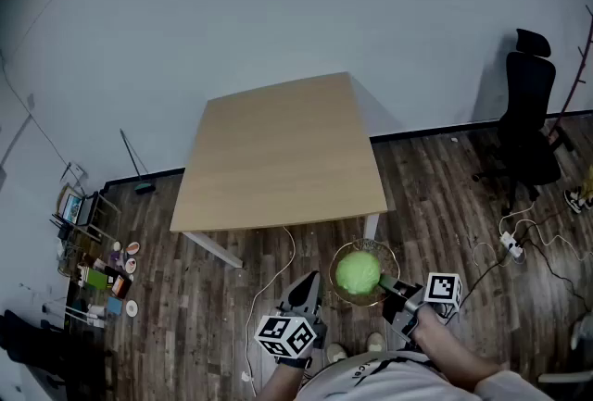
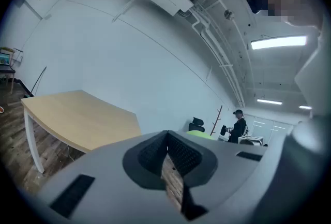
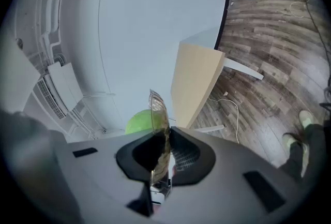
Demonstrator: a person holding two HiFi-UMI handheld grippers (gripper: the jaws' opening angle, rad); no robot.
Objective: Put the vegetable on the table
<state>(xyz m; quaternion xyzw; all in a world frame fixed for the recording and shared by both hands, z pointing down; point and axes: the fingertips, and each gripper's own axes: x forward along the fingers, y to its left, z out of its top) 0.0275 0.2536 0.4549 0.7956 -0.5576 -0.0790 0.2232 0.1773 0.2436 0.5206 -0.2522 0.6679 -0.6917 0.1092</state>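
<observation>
Head view: R gripper held a clear bowl by its rim, w/ the round green vegetable sitting in it. Bowl was up over the wood floor, just beside the table's near edge, not on it. L gripper was next to the bowl on its left, not touching it. Office chair stood well apart at right. Left gripper view: L gripper had its pads together at the tips, nothing btwn them; table at left, a sliver of the vegetable peeking over the gripper body, a person far back. Right gripper view: R gripper was clamped on the bowl's edge, the rim standing up btwn the pads; vegetable just behind it at left, table beyond.
</observation>
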